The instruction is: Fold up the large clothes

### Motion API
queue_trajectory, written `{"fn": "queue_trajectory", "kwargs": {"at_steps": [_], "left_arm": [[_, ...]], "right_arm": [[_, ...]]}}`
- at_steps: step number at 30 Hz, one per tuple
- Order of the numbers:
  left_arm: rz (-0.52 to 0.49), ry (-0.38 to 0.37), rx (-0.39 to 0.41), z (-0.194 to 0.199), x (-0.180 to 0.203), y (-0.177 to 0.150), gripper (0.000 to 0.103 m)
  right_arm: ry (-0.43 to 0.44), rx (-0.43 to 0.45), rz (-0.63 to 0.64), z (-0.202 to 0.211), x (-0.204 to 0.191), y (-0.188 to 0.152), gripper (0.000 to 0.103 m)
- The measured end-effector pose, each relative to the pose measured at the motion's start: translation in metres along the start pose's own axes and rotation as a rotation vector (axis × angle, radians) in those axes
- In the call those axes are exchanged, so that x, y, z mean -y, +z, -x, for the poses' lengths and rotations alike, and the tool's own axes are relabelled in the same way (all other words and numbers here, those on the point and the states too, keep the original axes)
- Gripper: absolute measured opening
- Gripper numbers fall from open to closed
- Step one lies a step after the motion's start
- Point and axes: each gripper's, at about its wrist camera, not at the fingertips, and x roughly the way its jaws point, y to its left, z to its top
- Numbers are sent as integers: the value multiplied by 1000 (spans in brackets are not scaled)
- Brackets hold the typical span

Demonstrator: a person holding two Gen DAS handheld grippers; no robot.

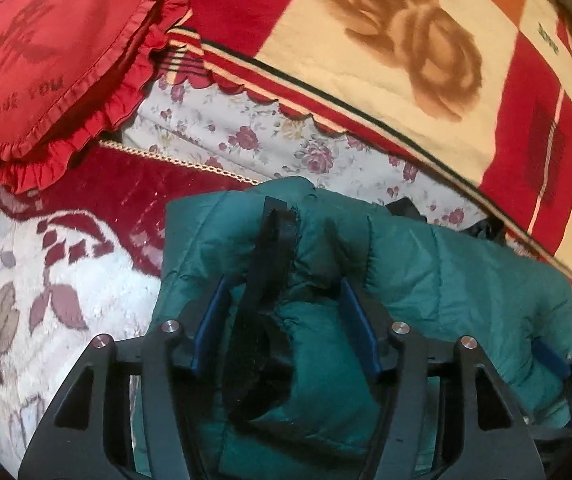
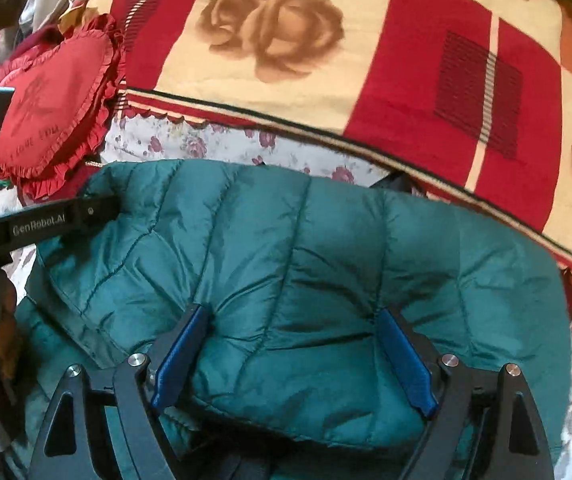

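My left gripper (image 1: 286, 300) stands spread, a fold of the green puffer jacket (image 1: 425, 272) and its black zipper strip (image 1: 274, 248) loose between the jaws, pads not pressing. My right gripper (image 2: 293, 344) is spread wide, straddling a padded bulge. The jacket lies bundled on the bed, long axis running nine to three; the red heart cushion (image 1: 46, 52) sits at ten o'clock.
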Motion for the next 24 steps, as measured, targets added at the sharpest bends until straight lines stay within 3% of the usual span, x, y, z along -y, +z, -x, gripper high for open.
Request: {"fn": "queue_trajectory", "kwargs": {"at_steps": [4,7,10,14,18,20,22,24], "left_arm": [[-27,19,4,-7,5,-4,61],[-25,8,1,-2,3,-3,61],[-11,-20,-14,15,-2,-5,61],[-58,-29,1,37,-3,-17,61],[-101,-2,-4,34,-1,-32,62],[-96,21,-7,28,-1,-33,74],[-108,35,-30,20,2,-33,79],[-92,15,-40,24,-2,-31,79]], "right_arm": [[-12,-16,11,-5,-2,3,86],[37,-25,-12,14,6,13,85],[20,24,-59,48,30,11,85],[-52,-2,-138,69,77,-3,85],[-111,-40,-199,67,104,-20,86],[-115,-87,-220,55,110,-25,87],[-105,-134,-244,39,114,-28,92],[-101,-126,-249,39,116,-26,92]]}}
